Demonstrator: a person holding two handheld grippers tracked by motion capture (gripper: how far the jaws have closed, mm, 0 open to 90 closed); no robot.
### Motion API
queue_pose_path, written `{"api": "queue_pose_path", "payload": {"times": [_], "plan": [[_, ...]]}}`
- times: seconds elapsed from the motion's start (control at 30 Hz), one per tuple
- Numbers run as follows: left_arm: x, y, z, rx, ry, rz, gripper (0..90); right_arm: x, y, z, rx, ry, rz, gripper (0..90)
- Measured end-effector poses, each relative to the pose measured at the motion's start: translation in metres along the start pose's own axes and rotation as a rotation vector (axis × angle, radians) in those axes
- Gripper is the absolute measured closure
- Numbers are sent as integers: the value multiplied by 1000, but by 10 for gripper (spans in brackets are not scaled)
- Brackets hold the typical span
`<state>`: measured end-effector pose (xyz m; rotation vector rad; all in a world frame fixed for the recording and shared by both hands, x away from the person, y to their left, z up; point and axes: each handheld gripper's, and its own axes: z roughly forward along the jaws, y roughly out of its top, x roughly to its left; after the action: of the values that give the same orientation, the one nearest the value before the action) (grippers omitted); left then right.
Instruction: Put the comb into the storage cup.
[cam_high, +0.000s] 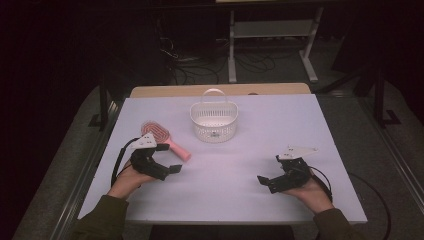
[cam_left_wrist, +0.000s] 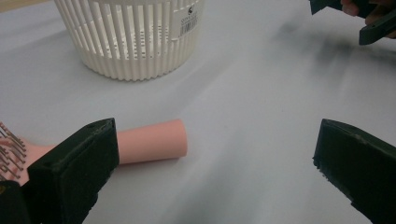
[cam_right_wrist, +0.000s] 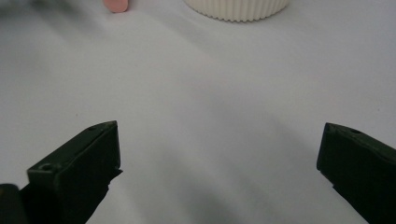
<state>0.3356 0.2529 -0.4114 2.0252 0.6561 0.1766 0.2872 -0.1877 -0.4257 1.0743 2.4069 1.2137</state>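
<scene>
Right, both grippers are low over the white table (cam_high: 300, 115), one at each near corner. Left gripper (cam_high: 167, 167) sits at the near left, held in the person's left hand (cam_high: 127, 181), jaws spread wide with nothing between them. Just beyond it lies a pink brush (cam_high: 161, 136), bristles up, head toward the far left and handle angled toward the near right; the handle end lies just beside the gripper. From the left gripper view, that pink handle (cam_left_wrist: 154, 142) lies flat on the table, passing behind the left-hand jaw, with metal bristles peeking in at the frame's left edge. No contact that I can see between jaw and brush.

Over on the right, the right gripper (cam_high: 267, 181) rests in the right hand (cam_high: 312, 192), pointing in toward the middle of the table, jaws likewise gaping and holding nothing. Its own view shows bare table between the two black jaws.

Centre far, a white slotted basket (cam_high: 214, 120) stands upright with its loop handle raised, well apart from both grippers and near the brush head. A barcode sticker shows on its wall in the left gripper view (cam_left_wrist: 135, 37). The right gripper view catches just its ribbed base (cam_right_wrist: 236, 9) and the brush's handle tip (cam_right_wrist: 116, 5) at the top edge.
</scene>
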Motion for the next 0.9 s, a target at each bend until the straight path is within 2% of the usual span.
{"api": "queue_pose_path", "payload": {"times": [0.43,0.9], "plan": [[3,10,7,-10,-6,8,2,-1,0,-1,-6,12,10,0],[8,20,15,5,-12,5,2,-2,0,-3,-16,15,16,0]]}}
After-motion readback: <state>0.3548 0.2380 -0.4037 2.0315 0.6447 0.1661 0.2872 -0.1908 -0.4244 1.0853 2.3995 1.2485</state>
